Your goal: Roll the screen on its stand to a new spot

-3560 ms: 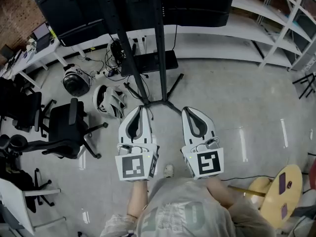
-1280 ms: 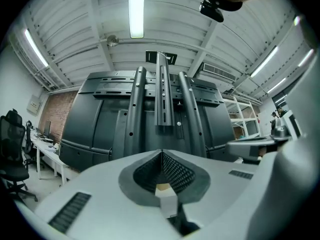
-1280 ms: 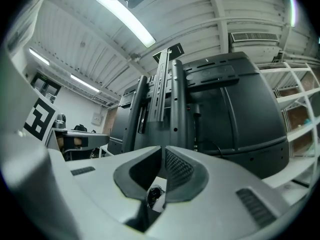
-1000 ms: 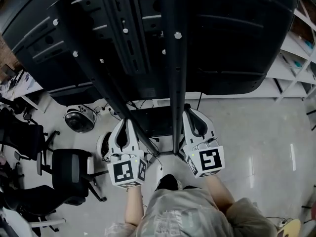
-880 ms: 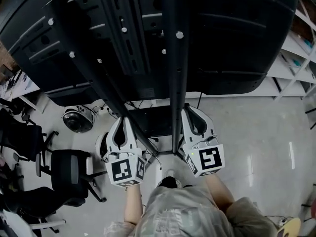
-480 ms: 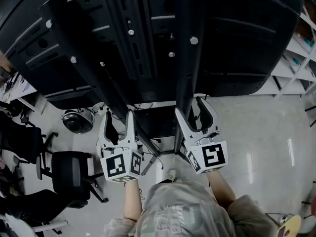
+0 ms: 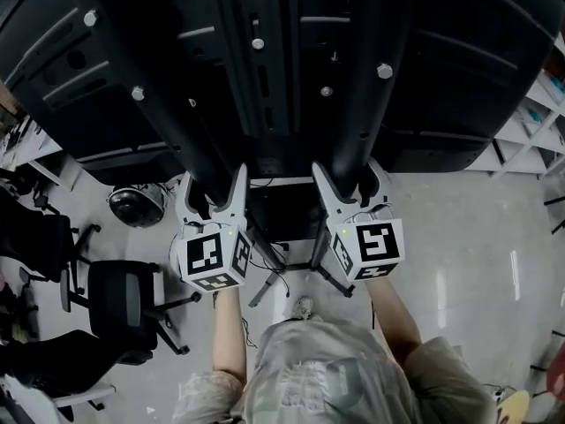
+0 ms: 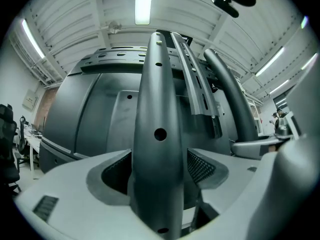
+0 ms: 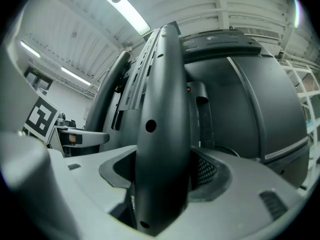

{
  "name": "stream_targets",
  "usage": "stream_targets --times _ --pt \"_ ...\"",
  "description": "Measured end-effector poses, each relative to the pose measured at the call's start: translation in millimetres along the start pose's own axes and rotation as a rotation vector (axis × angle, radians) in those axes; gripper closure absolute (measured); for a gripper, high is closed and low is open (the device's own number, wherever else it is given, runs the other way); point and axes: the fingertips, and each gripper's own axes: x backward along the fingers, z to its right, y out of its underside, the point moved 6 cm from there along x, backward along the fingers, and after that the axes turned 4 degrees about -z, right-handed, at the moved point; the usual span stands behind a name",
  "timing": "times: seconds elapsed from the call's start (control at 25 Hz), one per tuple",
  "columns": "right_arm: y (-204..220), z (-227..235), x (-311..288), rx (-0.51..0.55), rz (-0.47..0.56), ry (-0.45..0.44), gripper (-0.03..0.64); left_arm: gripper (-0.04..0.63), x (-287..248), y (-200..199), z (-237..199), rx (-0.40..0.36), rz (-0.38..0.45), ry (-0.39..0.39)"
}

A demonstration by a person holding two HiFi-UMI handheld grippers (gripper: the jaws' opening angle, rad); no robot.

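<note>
A: Is the person actually holding on to that thing?

B: Yes. The left tongs (image 7: 214, 184) are clenching the left post (image 8: 159, 109) of the stand (image 7: 265, 104), pads pressing in on both sides. The right tongs (image 7: 350, 179) are clamping the right post (image 9: 162, 84) the same way.

A: And the screen (image 7: 459, 69)?

B: It's hanging on the far side of those posts, looming above and beyond both tongs, its dark back facing us.

A: What are you worrying about?

B: The posts are looking smooth and rounded to me, so the pads could be sliding or twisting once the push starts. All that weight is also sitting high above the grip, so I'm guessing a hard shove would be tipping it rather than rolling it.

A: Anything underfoot?

B: What look like cables (image 7: 281, 261) are trailing on the floor (image 7: 477, 254) just below the tongs, by the stand's feet. An office chair (image 7: 119, 294) is sitting off to the left of the left tongs. A wheel could be catching on either
</note>
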Motion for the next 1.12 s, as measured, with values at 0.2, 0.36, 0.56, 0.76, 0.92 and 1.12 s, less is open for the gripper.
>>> stream_targets --times 0.2,0.36,0.56,0.76,0.92,1.12 --pt "11.3 -0.8 -17.8 0.008 -0.06 0.005 0.35 0.259 -20.2 3.3 2.4 -0.008 -0.047 0.064" --pt "12.9 -1.8 -20.9 0.016 -0.052 0.004 0.35 0.261 -28.9 6.2 2.8 -0.044 -0.084 0.057" --pt "11.6 -2.2 -21.4 -0.005 -0.029 -0.013 0.388 0.31 -30.2 6.6 0.4 -0.044 -0.092 0.045" --pt "11.4 -2.0 -20.6 -0.022 -0.022 -0.01 0.397 0.322 -30.1 6.4 0.4 -0.035 -0.091 0.056" --pt "11.6 -1.7 -20.7 -0.021 -0.016 -0.01 0.399 0.344 -29.6 6.5 -0.9 -0.014 -0.086 0.079" --pt "11.5 -3.5 -19.2 -0.016 -0.017 0.001 0.399 0.359 -30.1 7.2 -3.0 0.0 -0.088 0.099"
